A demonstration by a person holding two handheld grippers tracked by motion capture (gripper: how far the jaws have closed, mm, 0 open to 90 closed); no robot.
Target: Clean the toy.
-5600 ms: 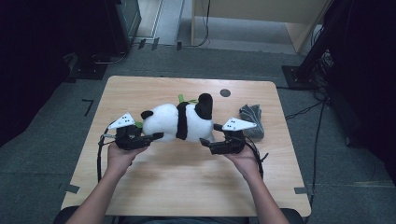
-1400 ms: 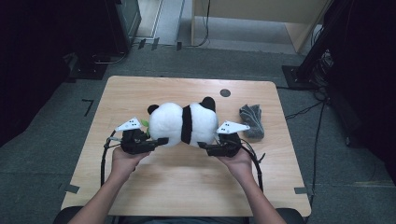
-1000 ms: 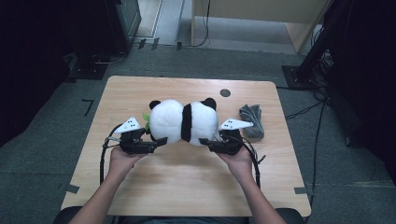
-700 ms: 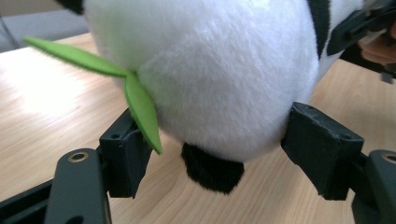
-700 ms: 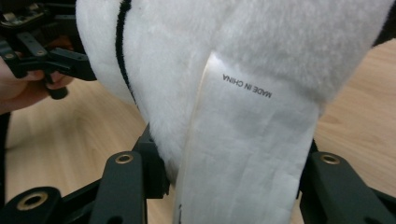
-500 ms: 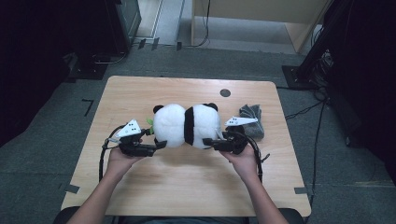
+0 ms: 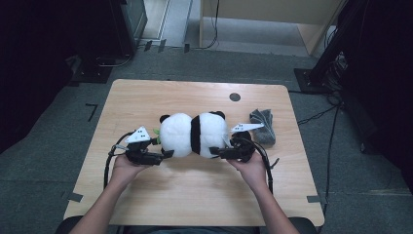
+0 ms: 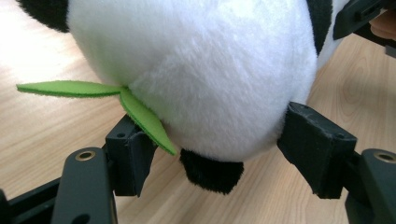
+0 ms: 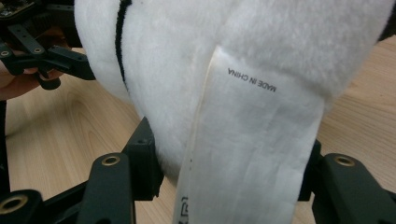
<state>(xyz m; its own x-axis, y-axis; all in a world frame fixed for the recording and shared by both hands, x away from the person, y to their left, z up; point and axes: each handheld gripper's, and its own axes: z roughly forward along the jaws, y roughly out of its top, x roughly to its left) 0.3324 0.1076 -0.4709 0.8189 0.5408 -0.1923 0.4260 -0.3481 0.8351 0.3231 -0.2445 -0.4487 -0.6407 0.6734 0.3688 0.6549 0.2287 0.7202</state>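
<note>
Pale wood table (image 7: 146, 97) — grey carpet floor (image 7: 58, 136), dark surroundings.

Plush panda (image 8: 196, 70) cut off by the top edge in both gripper views; its face hidden. Sewn-in label (image 9: 252, 154) runs off the bottom edge, lower print unreadable.

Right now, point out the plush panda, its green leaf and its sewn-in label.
plush panda (image 7: 195, 134), high view, on its white body.
green leaf (image 8: 65, 87), left gripper view, on the longer blade.
sewn-in label (image 9: 252, 149), right gripper view, on its blank middle.
</note>
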